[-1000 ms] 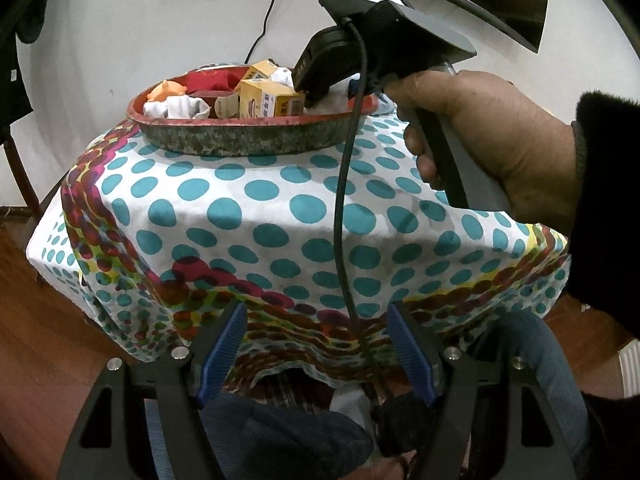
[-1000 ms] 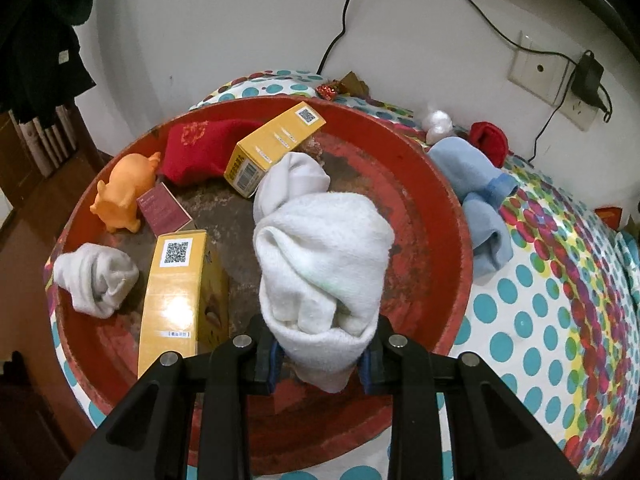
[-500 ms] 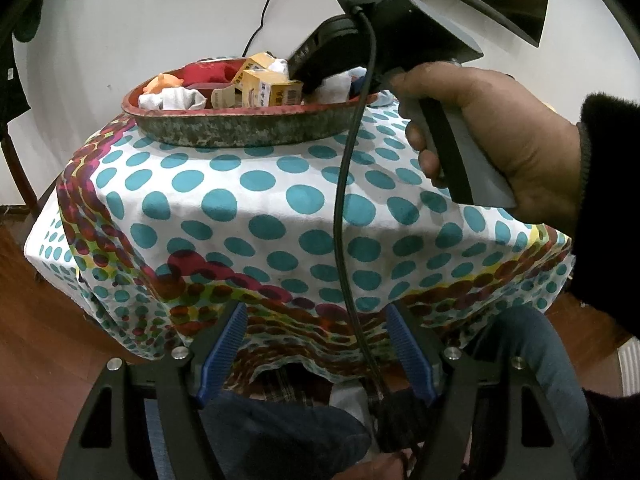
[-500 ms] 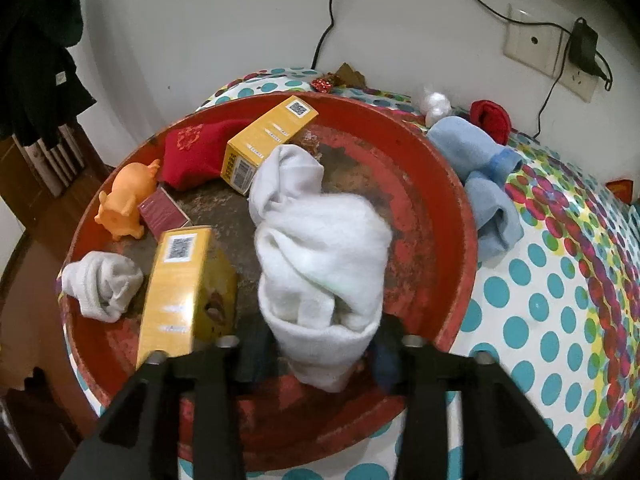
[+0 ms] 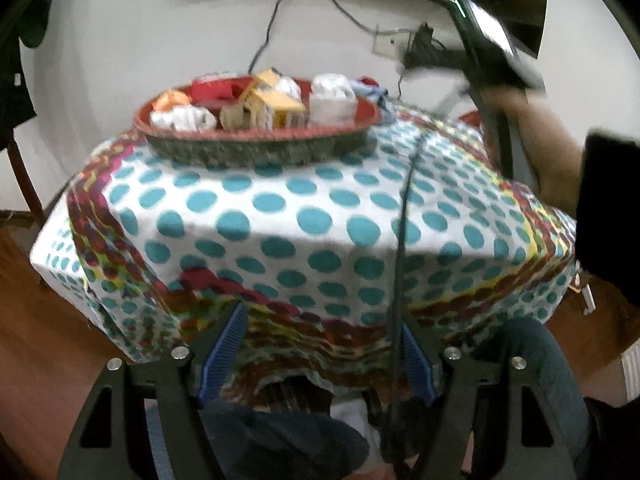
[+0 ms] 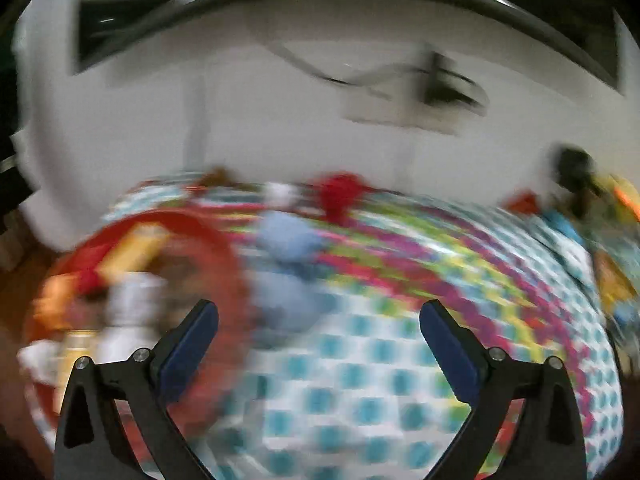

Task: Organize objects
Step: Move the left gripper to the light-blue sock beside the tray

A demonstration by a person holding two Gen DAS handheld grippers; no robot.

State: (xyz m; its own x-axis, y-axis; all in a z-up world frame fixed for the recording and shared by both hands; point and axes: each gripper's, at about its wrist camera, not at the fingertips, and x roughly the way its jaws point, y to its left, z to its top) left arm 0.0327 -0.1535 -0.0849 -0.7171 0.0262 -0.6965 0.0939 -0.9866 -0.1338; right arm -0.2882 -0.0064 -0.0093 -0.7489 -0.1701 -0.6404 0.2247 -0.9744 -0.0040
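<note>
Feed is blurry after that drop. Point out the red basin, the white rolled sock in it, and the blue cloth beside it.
red basin (image 5: 256, 152): left wrist view, front outer wall.
white rolled sock (image 5: 333, 98): left wrist view, middle of the roll.
blue cloth (image 6: 288, 240): right wrist view, upper lump.

Both the left gripper (image 5: 320, 344) and right gripper (image 6: 319, 334) gape wide, holding nothing.

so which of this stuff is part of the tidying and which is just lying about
Part of the job:
- red tray
- white sock in it
- yellow boxes in it
- blue cloth beside the tray
- right gripper, open and empty

Just lying about:
- dotted tablecloth
- wall socket
- black cable
</note>
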